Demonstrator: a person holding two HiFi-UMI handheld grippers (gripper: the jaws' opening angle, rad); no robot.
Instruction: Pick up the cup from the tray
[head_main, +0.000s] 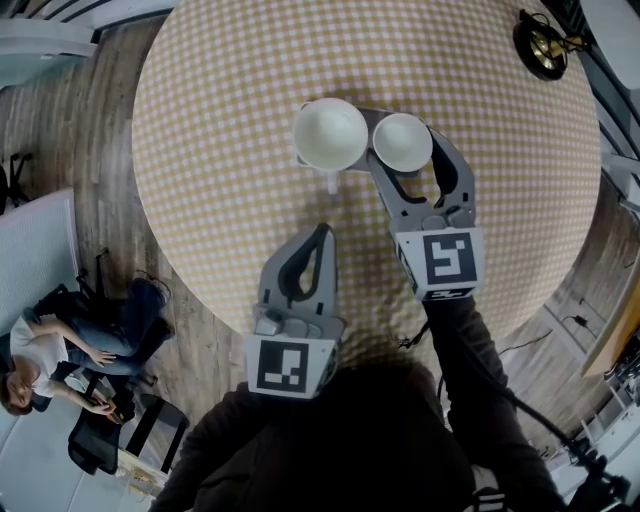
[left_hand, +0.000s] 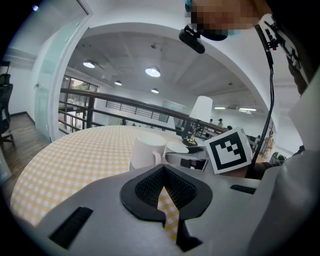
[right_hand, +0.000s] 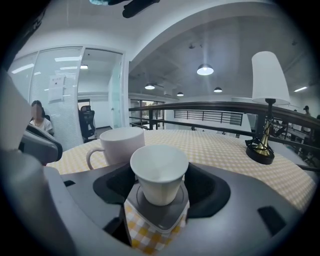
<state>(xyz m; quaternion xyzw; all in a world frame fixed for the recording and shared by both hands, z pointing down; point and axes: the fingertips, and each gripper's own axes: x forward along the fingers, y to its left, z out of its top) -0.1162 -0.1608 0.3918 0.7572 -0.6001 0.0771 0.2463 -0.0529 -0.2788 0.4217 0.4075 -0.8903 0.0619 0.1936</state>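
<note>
Right now the small white paper cup (right_hand: 159, 172) stands on a little grey rounded tray (right_hand: 161, 216), between the spread jaws of the right gripper (head_main: 404, 150); a dark gap shows on either side of it, so nothing pinches it. Just beside it, to the left, a white ceramic mug (head_main: 330, 135) with a handle crowds that side of the jaws. The left gripper (head_main: 320, 238) hangs nearer the person, jaws pressed together on nothing.

Only the right gripper view shows the tray; from the head view the cup covers it. That view also gives the white-shaded lamp with a brass foot (right_hand: 269, 75), well apart on the right.

Everything sits on a round desk in yellow-and-white check cloth (head_main: 220, 150). Around it are a wooden plank floor (head_main: 90, 120), a dark railing (right_hand: 200, 107), and a seated person (head_main: 50, 360).
</note>
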